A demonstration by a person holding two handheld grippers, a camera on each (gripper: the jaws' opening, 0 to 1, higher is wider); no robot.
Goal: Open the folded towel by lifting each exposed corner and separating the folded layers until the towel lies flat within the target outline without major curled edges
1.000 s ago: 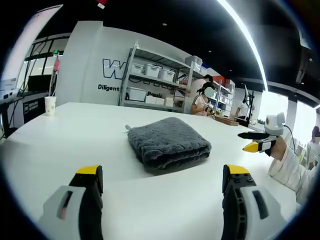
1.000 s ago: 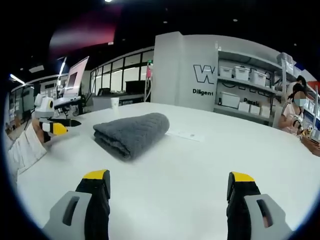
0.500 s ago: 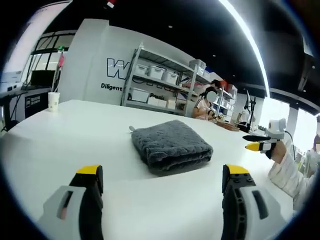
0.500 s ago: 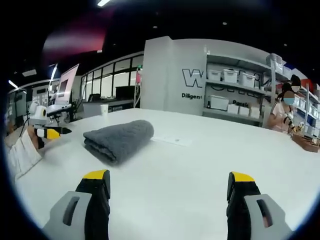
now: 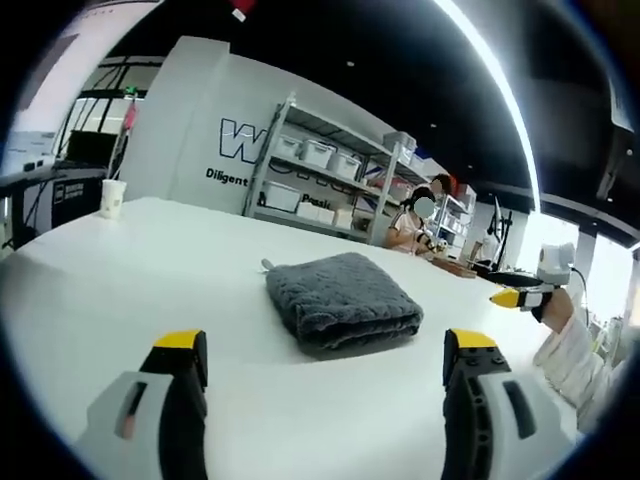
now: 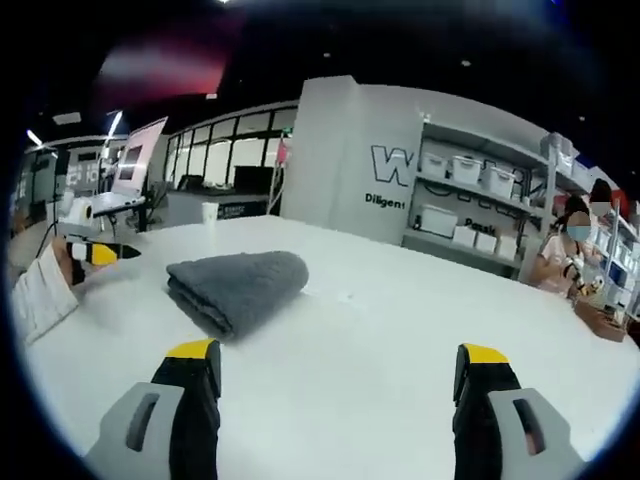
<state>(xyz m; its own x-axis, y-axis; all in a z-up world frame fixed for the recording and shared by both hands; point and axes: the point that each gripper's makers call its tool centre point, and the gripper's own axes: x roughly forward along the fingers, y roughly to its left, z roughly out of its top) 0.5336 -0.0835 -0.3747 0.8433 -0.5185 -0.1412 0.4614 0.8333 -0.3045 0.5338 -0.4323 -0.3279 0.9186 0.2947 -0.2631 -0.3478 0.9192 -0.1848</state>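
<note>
Both jaws gape empty, short of the folded towel (image 5: 343, 303)

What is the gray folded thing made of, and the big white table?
The towel looks like soft, thick gray fabric, probably terry or microfiber: its surface is bumpy and fuzzy. The table looks like smooth, hard white laminate or plastic, with a faint sheen; the exact material is unclear.
</note>
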